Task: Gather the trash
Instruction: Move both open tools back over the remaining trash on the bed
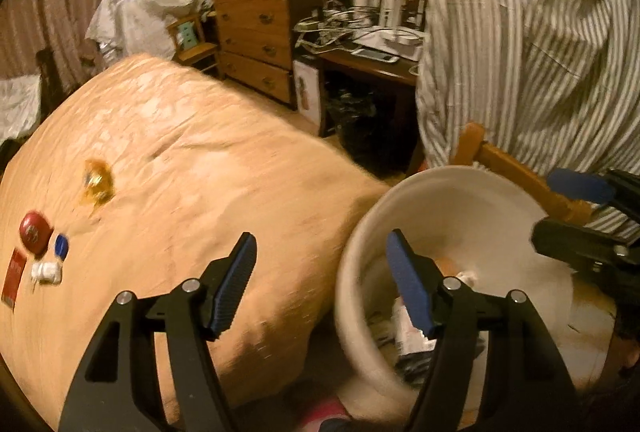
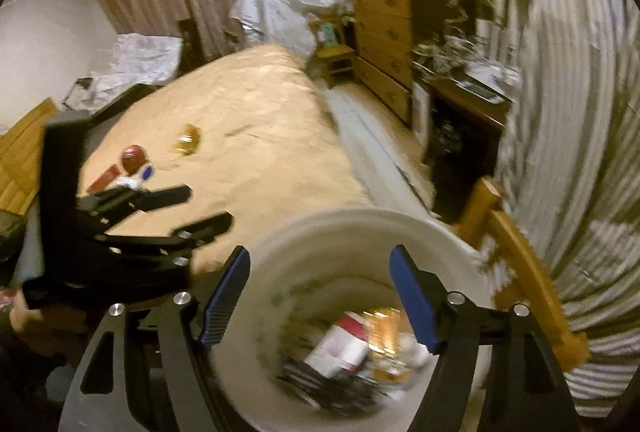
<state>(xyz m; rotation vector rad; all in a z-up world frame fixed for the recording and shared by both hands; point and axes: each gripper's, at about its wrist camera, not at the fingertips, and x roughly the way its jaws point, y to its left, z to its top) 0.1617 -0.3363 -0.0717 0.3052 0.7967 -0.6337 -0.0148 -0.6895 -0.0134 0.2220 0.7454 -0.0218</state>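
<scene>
We've already got a fair bit of trash sitting in the bin [image 2: 280, 256], which fills the bottom middle of the right wrist view beside the bed [image 1: 200, 152], but we're not done. At the left edge of the left wrist view a gold wrapper [image 1: 96, 184], red lid [image 1: 35, 230], blue cap [image 1: 61, 245], white bit [image 1: 47, 272] and red packet [image 1: 14, 278] lie on the bed. Both the left tongs [image 1: 322, 282] and right tongs [image 2: 320, 296] are open and empty.

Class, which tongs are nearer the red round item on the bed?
Left. The left tongs reach over the bed toward the red round item; the right tongs sit over the white bin.
</scene>
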